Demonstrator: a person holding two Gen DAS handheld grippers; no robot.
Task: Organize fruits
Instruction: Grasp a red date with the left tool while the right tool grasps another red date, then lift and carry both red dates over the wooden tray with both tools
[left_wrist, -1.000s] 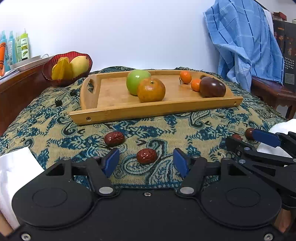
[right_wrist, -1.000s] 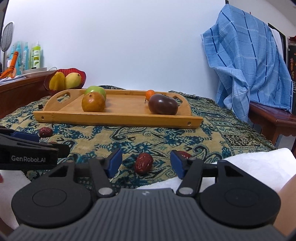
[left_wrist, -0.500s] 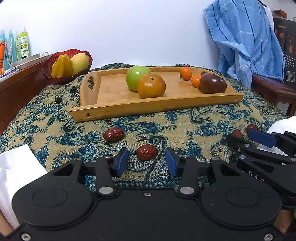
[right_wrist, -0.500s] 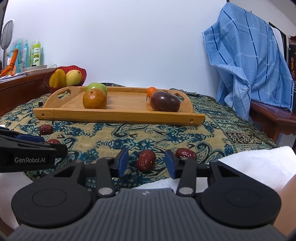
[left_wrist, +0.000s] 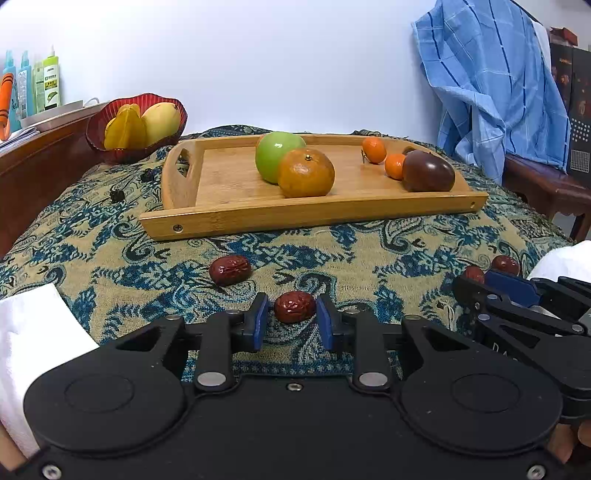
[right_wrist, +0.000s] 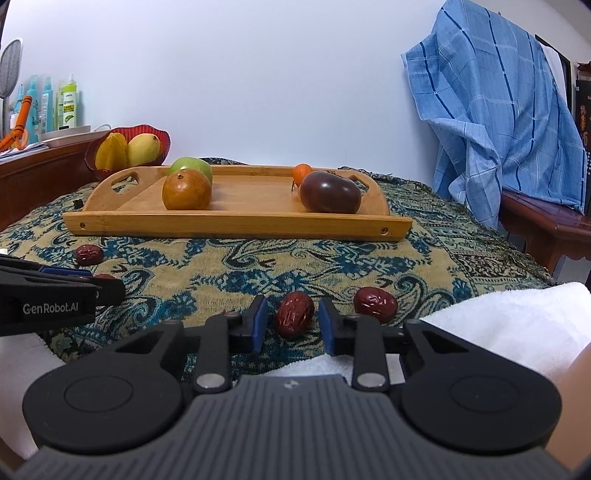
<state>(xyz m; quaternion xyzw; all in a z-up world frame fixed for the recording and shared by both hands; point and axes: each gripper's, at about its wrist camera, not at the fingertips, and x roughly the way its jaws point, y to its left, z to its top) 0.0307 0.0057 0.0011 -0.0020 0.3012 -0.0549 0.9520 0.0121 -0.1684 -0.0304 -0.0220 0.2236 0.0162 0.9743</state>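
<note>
At the far left a red ribbed bowl (left_wrist: 110, 147) holds a ridged starfruit and a smooth yellow mango, its glossy wall standing just beyond the patterned woven cloth (left_wrist: 110, 236); next comes the wooden tray (left_wrist: 229, 188), already carrying a waxy green apple (left_wrist: 273, 155), a dimpled orange (left_wrist: 306, 177), two small mandarins and a dark glossy plum-like fruit (left_wrist: 428, 171), so the big fruit looks sorted and the wrinkled red dates are what remains; one loose date (left_wrist: 229, 270) lies on the cloth near the tray; the left gripper (left_wrist: 291, 317) has just been closing and its blue pads now pinch the nearer date (left_wrist: 294, 312), not yet lifted; further right, the right gripper (right_wrist: 291, 319) has also been closing around its own date (right_wrist: 295, 314), though a sliver of cloth seems to show at each pad, so contact is doubtful; a last date (right_wrist: 375, 304) rests just beside it, near soft white towelling (right_wrist: 498, 325).
</note>
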